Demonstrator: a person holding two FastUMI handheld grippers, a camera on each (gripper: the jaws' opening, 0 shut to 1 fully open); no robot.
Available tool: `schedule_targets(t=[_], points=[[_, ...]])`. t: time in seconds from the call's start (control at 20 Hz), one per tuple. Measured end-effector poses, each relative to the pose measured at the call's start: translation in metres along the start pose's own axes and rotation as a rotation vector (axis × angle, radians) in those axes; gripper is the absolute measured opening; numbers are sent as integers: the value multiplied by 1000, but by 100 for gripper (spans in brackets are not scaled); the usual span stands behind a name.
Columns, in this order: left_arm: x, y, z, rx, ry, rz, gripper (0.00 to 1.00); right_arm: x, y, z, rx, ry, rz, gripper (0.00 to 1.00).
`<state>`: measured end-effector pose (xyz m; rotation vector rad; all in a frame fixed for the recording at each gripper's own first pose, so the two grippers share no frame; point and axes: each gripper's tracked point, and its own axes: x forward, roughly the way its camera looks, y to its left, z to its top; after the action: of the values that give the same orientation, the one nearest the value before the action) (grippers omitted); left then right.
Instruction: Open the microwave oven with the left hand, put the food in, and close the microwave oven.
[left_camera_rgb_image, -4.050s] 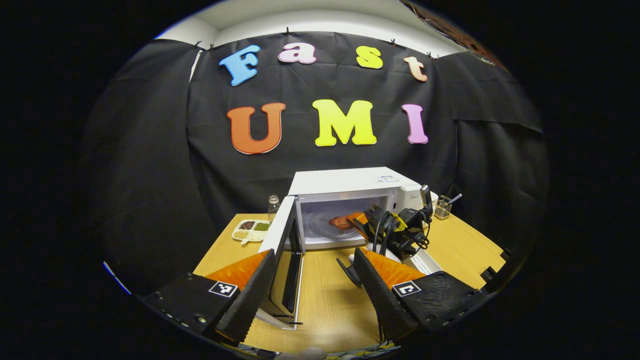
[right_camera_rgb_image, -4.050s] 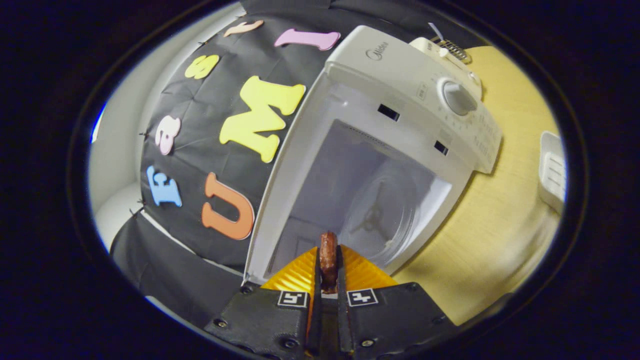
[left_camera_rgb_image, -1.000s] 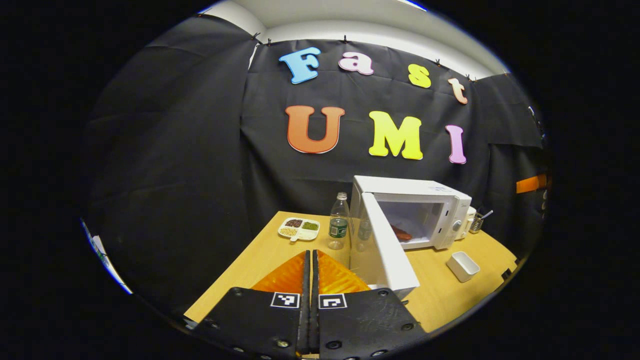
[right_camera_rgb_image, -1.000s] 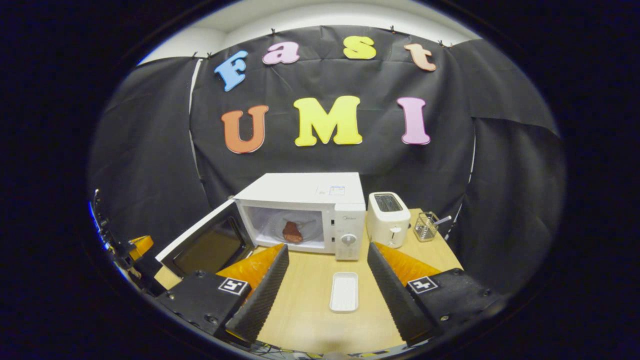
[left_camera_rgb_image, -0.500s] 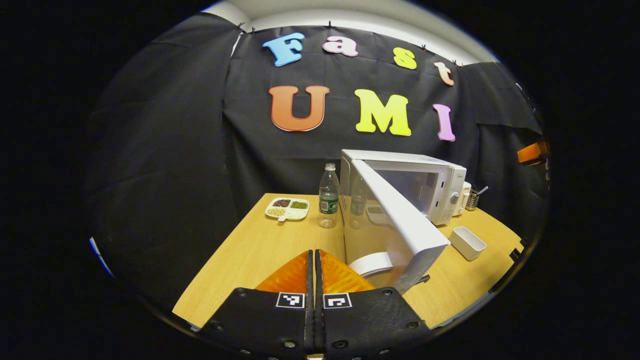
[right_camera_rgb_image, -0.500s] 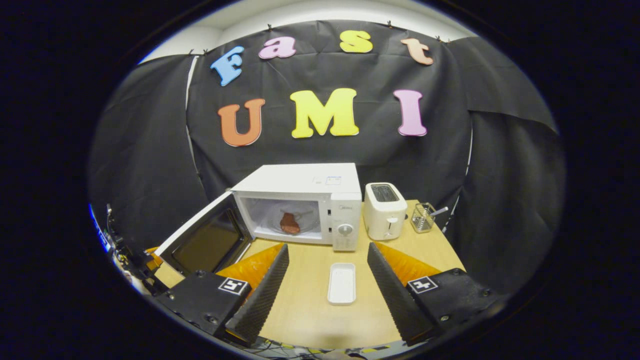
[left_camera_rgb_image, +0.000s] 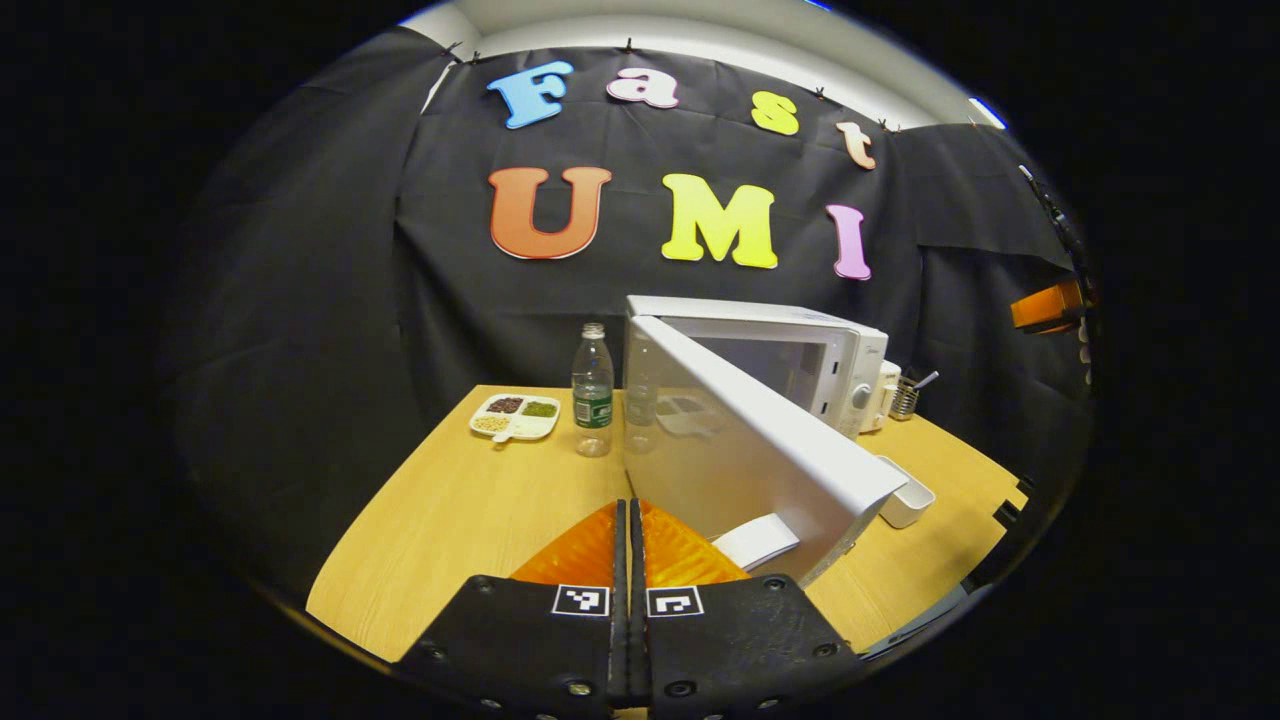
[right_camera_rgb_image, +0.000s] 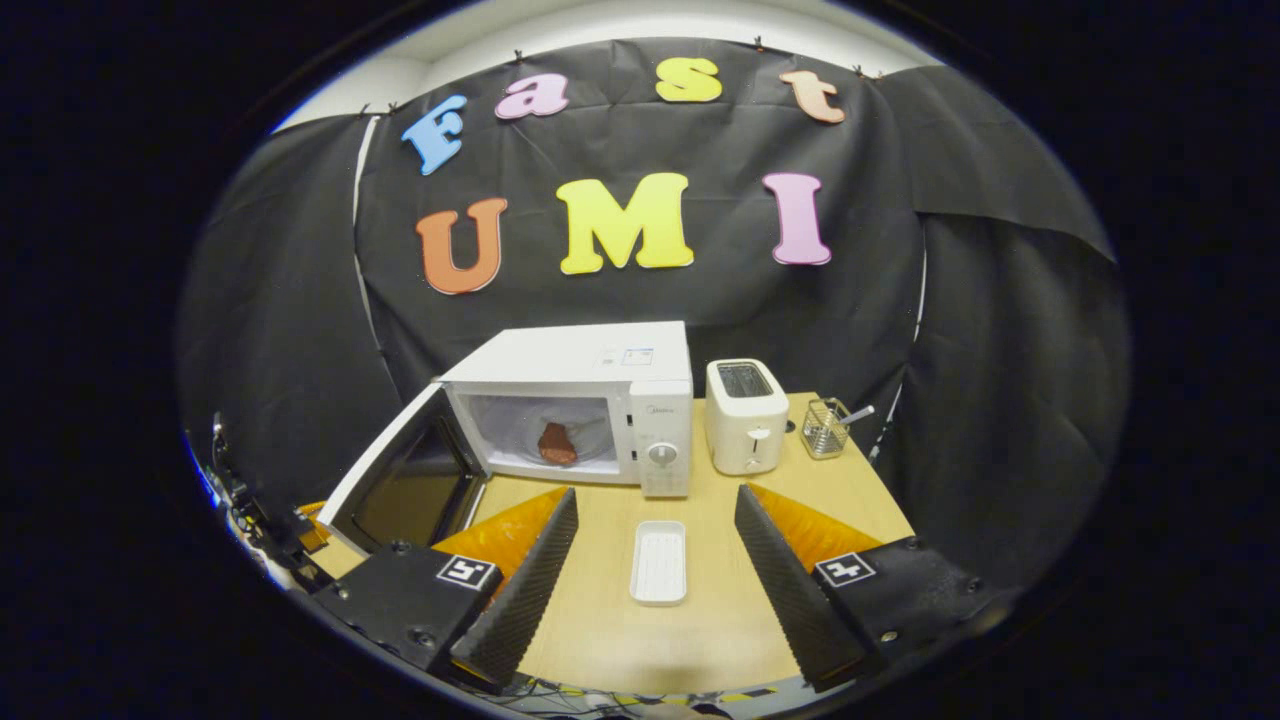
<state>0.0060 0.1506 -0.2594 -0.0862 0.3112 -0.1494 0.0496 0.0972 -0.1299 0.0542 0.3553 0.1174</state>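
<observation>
My left gripper (left_camera_rgb_image: 628, 520) is pressed closed, empty, at bottom centre beside the microwave door (left_camera_rgb_image: 740, 450), which swings out toward lower right. My right gripper (right_camera_rgb_image: 650, 530) gapes wide. Food (right_camera_rgb_image: 553, 442) stands upright inside the microwave (right_camera_rgb_image: 580, 400).

left hand-held gripper (left_camera_rgb_image: 628, 545): fingers pressed together, nothing between, level | right hand-held gripper (right_camera_rgb_image: 655, 545): fingers spread wide, empty, level
</observation>
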Motion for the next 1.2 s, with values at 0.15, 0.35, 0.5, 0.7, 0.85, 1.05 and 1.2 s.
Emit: schedule_targets(t=[0.15,0.35,0.5,0.7,0.85,1.05,1.2], points=[[6,-34,-2,12,8,-61,0,-1,-8,-3,8,7,-2,100],[15,-77,-6,12,28,-146,0,-3,-27,-11,26,27,-19,100],[26,-104,-7,28,36,-200,0,-5,-48,-14,40,36,-43,100],[49,-136,-5,39,38,-253,0,-8,-73,-11,48,34,-81,100],[69,-159,0,48,37,-291,0,-11,-91,-12,50,38,-106,100],[95,-182,4,60,41,-312,0,-13,-115,-17,62,54,-132,100],[114,-198,8,64,38,-331,0,-9,-128,-17,66,63,-148,100]])
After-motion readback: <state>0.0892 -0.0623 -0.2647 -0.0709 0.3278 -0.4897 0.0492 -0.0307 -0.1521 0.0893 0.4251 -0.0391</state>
